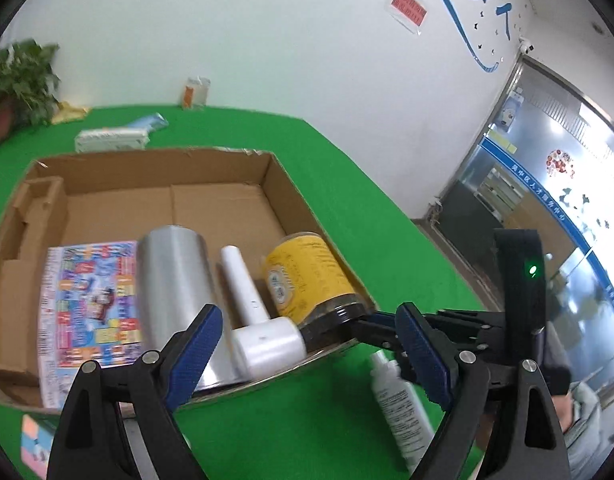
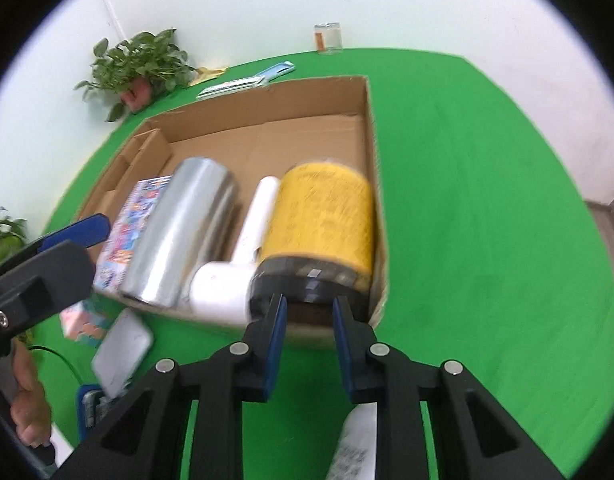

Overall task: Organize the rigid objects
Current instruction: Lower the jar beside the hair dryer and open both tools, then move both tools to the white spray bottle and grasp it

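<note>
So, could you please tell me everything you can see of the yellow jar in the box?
The yellow jar is a cylinder with a yellow printed label and a black lid, dark contents showing near the lid. It lies on its side in the cardboard box, against the right wall, lid toward the near edge. The white handheld device lies beside it. The right claw sits at the lid, fingers either side; contact is unclear.

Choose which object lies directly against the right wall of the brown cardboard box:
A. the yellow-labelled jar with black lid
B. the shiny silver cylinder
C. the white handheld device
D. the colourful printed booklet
A: the yellow-labelled jar with black lid lies beside the brown cardboard box's right wall.
</note>
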{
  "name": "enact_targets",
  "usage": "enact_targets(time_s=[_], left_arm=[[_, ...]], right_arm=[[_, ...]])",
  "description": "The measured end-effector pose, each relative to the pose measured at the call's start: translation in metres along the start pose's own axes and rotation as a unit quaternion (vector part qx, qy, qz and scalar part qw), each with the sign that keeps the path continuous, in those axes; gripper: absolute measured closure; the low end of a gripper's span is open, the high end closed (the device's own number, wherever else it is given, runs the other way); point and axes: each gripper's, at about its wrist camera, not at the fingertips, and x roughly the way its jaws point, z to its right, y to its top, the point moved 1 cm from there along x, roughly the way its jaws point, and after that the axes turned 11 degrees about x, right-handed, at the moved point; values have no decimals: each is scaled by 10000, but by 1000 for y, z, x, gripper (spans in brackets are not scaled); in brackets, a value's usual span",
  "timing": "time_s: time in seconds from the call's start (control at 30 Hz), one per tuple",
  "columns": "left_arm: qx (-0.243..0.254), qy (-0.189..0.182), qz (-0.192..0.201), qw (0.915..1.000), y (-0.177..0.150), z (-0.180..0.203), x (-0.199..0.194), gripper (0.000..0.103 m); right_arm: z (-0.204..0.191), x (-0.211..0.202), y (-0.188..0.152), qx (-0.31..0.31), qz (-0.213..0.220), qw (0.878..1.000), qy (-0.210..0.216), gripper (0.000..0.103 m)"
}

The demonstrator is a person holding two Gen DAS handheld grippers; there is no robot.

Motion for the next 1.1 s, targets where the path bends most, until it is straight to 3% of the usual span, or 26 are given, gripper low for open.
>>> enact_targets(time_s=[0.03, 0.1, 0.13, 0.2, 0.27, 0.57, 0.6, 0.63, 0.67, 0.7, 0.73, 0.77, 0.8, 0.83, 0.87, 0.9, 0.93, 1.0, 1.1], left_arm=[[107, 249, 159, 9995, -9, 1, -17, 11], [241, 679, 436, 9964, -24, 6, -38, 1], [314, 998, 654, 9924, -33, 10, -51, 0], [547, 1554, 985, 9814, -55, 19, -74, 0], [575, 1690, 986, 9790, -71, 24, -85, 0], [84, 1736, 562, 9832, -131, 17, -100, 3], [55, 1741, 534, 9833, -134, 17, -101, 17], [37, 1720, 489, 9839, -136, 17, -101, 46], [47, 1584, 415, 9865, -139, 18, -101, 64], [30, 1448, 336, 9889, -140, 18, -100, 96], [-26, 1306, 223, 9912, -143, 18, -99, 99], [-39, 1290, 195, 9914, -145, 18, -100, 99], [-19, 1327, 201, 9910, -146, 19, -103, 96], [-3, 1348, 197, 9907, -145, 20, -103, 73], [16, 1350, 168, 9907, -146, 21, -105, 48], [0, 1358, 165, 9906, -146, 21, -106, 1], [-37, 1425, 297, 9893, -148, 20, -111, 1], [-65, 1513, 435, 9875, -156, 20, -114, 1], [-105, 1443, 271, 9891, -163, 17, -108, 1]], right_arm=[[1, -8, -6, 39, 131, 9999, 37, 73], [0, -30, -25, 0, 745, 9970, -219, 34], [0, -39, -35, -1, 1051, 9942, -225, 10], [-5, -50, -61, -128, 1428, 9895, -157, 7], [-8, -47, -80, -134, 1292, 9914, -141, 7], [-42, -59, -149, -453, 1657, 9845, -366, 7], [-44, -60, -153, -489, 1658, 9843, -366, 7], [-46, -59, -156, -514, 1642, 9844, -359, 9], [-46, -59, -158, -515, 1613, 9850, -333, 17], [-46, -60, -160, -475, 1615, 9853, -296, 27], [-46, -60, -162, -424, 1616, 9855, -280, 46], [-46, -60, -163, -377, 1606, 9858, -299, 49], [-46, -61, -164, -348, 1610, 9860, -264, 49], [-46, -61, -166, -351, 1617, 9860, -211, 45], [-46, -62, -167, -366, 1629, 9858, -171, 34], [-46, -62, -168, -383, 1634, 9857, -168, 26], [-45, -63, -170, -391, 1656, 9853, -170, 17], [-40, -65, -172, -335, 1673, 9852, -152, 17], [-18, -63, -170, 5, 1604, 9867, -250, 17]])
